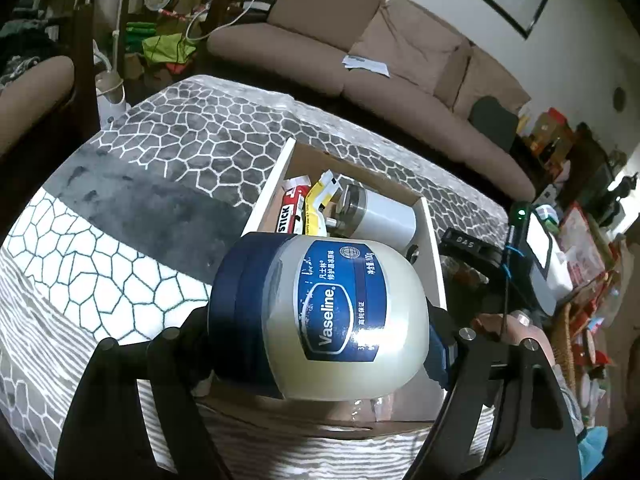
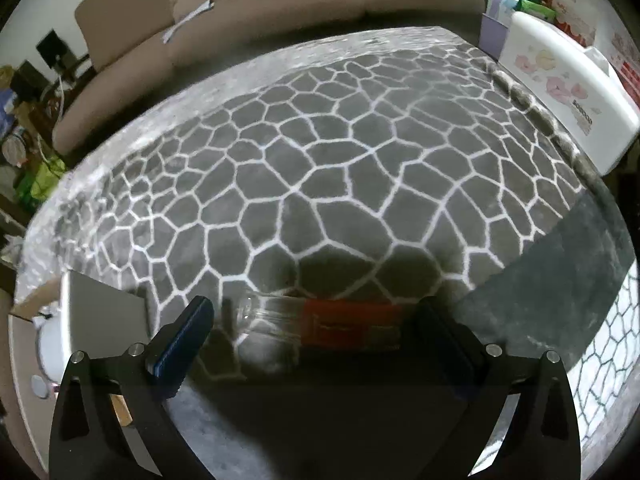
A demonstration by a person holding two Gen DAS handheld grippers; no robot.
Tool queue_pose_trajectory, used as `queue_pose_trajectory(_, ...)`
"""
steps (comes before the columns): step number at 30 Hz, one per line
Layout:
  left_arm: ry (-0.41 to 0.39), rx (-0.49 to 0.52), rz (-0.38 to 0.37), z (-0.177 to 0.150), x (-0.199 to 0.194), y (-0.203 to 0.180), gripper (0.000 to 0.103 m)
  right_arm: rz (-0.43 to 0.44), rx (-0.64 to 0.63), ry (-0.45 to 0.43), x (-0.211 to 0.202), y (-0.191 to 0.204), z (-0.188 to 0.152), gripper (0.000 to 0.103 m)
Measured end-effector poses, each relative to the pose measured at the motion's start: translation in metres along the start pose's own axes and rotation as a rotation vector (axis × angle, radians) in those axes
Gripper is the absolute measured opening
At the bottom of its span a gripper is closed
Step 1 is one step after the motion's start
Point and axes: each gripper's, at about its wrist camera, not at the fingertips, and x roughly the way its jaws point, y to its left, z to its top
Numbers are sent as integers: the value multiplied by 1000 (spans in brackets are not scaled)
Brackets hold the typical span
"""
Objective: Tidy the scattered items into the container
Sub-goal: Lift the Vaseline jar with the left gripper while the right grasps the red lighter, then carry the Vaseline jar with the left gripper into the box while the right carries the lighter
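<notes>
A Vaseline jar with a dark blue lid and blue label lies sideways between the fingers of my left gripper, which is shut on it. The jar hangs over the near end of an open cardboard box. Inside the box lie a white canister with a metal cap, a yellow packet and a red-and-white stick pack. My right gripper stands open just above the blanket. A clear glass bottle with a red label lies on its side between the fingertips, and the pads are not pressing on it. The box's corner shows at the left.
Everything rests on a grey blanket with a white cell pattern. A brown sofa runs behind it. A white flowered tissue box stands at the blanket's right edge, and cluttered shelves stand further right.
</notes>
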Motion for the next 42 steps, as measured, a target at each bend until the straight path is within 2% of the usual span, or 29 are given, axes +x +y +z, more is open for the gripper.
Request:
queue_pose_trajectory(3,6,-10,-1,0,2,2,80,-49,-47,-12,3,7,-3,102)
queue_pose_trajectory(5,6,-9,3,1,3,3,80,-68,-68,-31,2,9,-6,95)
queue_pose_trajectory(6,8,-9,5,1,4,3,80,-57,-72,-50,-2,8,-7,85)
queue_pose_trajectory(9,12,-9,2,1,5,3,80,-3,-95,-46,-5,3,-8,85)
queue_pose_trajectory(12,16,-2,0,1,5,1,80,83,-57,-36,-11,-13,-5,84)
queue_pose_trajectory(14,20,2,-6,1,5,1,80,104,-48,-38,-19,-21,-3,84)
queue_pose_trajectory(16,26,7,-12,1,6,0,80,125,-56,-44,-30,-29,-2,84)
queue_pose_trajectory(21,51,-12,-39,2,10,8,80,253,-93,-62,-69,-37,-2,85)
queue_pose_trajectory(24,54,-41,-76,2,7,17,80,336,-160,-75,-100,-27,-11,85)
queue_pose_trajectory(27,52,-27,-52,2,4,23,80,429,-247,-91,-132,-5,-27,85)
queue_pose_trajectory(30,71,-8,-66,0,6,26,80,484,-337,-78,-150,24,-44,85)
queue_pose_trajectory(36,76,118,-13,-10,5,10,80,526,-455,-71,-164,69,-67,85)
queue_pose_trajectory(42,96,232,22,-24,10,-10,80,543,-466,-60,-158,87,-75,85)
